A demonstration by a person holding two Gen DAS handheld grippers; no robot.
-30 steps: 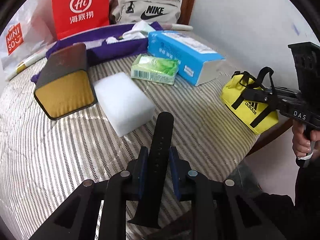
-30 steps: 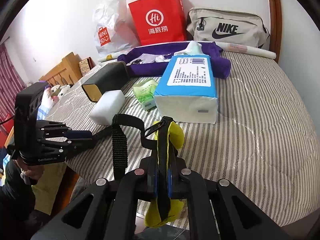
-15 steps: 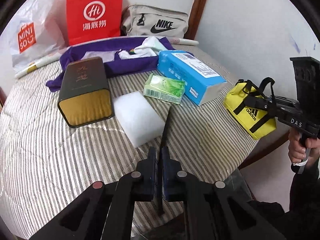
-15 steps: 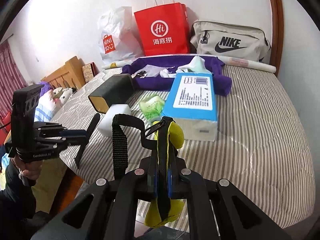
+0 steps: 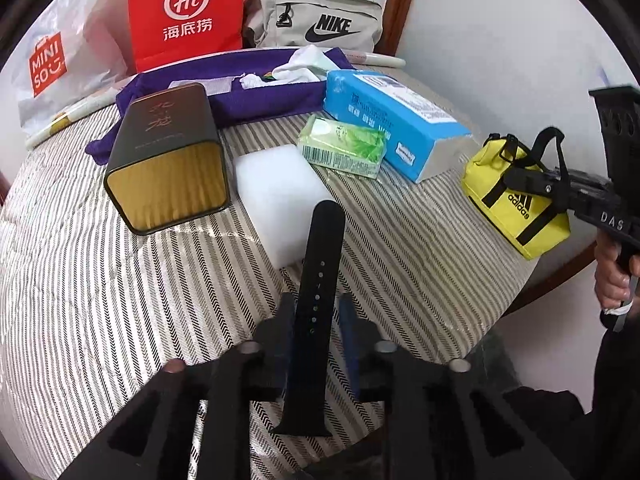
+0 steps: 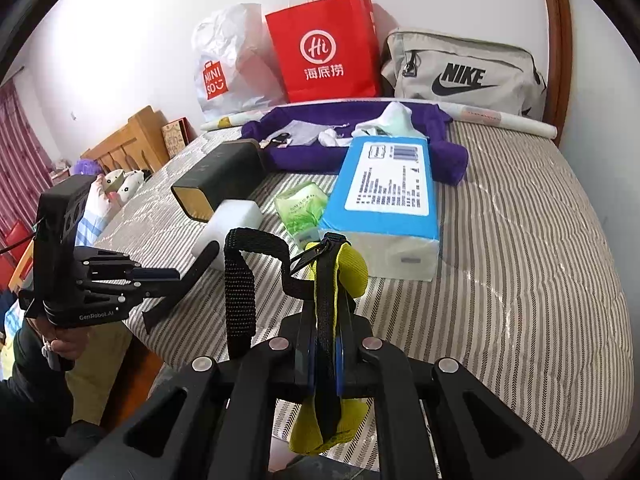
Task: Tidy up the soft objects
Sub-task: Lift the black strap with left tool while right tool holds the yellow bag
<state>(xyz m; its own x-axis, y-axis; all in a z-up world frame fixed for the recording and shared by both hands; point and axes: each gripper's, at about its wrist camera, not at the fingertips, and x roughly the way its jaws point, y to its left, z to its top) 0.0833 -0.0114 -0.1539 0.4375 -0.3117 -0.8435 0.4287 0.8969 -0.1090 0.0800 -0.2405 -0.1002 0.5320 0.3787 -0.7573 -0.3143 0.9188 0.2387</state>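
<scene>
A black watch strap (image 5: 320,264) stands between the fingers of my left gripper (image 5: 316,304), its flat face toward the camera, held in the air over the striped bed (image 5: 80,280). The jaws are opening, and the pads still touch the strap's two edges. From the right wrist view, the left gripper (image 6: 176,276) hangs at the bed's near corner with the strap (image 6: 200,260) sticking out. My right gripper (image 6: 326,320) is shut on a small yellow adidas bag (image 6: 352,268), pinched flat, its black handle looping left. The left wrist view shows that bag (image 5: 516,204) beyond the bed's right edge.
On the bed lie a white foam block (image 5: 276,196), a dark tin box (image 5: 168,152), a green tissue pack (image 5: 344,146), a blue tissue pack (image 5: 384,120) and a purple cloth (image 5: 260,96). A red paper bag (image 5: 188,12), a Nike bag (image 5: 316,20) and a Miniso bag (image 5: 48,64) line the wall.
The strap, edge-on between nearly closed left jaws half a second ago, now faces flat with the jaws wider apart. The right gripper and yellow bag have not moved.
</scene>
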